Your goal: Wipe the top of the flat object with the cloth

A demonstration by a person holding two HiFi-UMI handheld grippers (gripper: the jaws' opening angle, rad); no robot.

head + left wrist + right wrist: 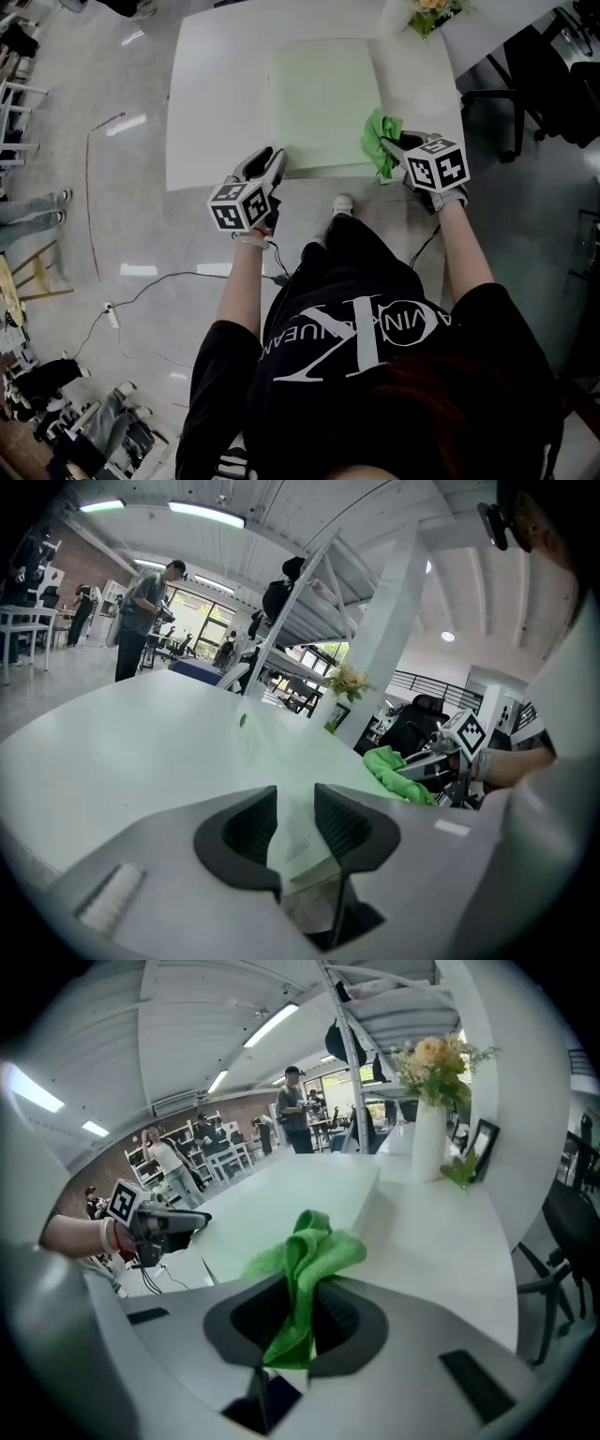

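a polished grey floor (122,225) is stretching under a smooth white worktop (216,94) with rounded corners, in an open hall where the far figures are too small to make out. a thin, pale green flat object (323,103), rectangular and matt, is lying flat on the worktop, its near edge close to the worktop's near edge. the right gripper (300,1302) is clamping its jaws on a bright green cloth (309,1251), soft and fleecy, which is bunching in folds above the jaws and sitting at the flat object's near right corner. the cloth's lower end is disappearing between the jaws. the left gripper (295,808) is sitting at the flat object's near left corner, its dark ribbed jaws standing apart with a narrow gap, and the pale corner is showing through that gap. whether they are touching it is hard to tell. at the worktop's far right a white vase (431,1138) is holding pale flowers (433,1058), partly cut off in the head view, with a small dark picture frame (480,1147) just beside it.
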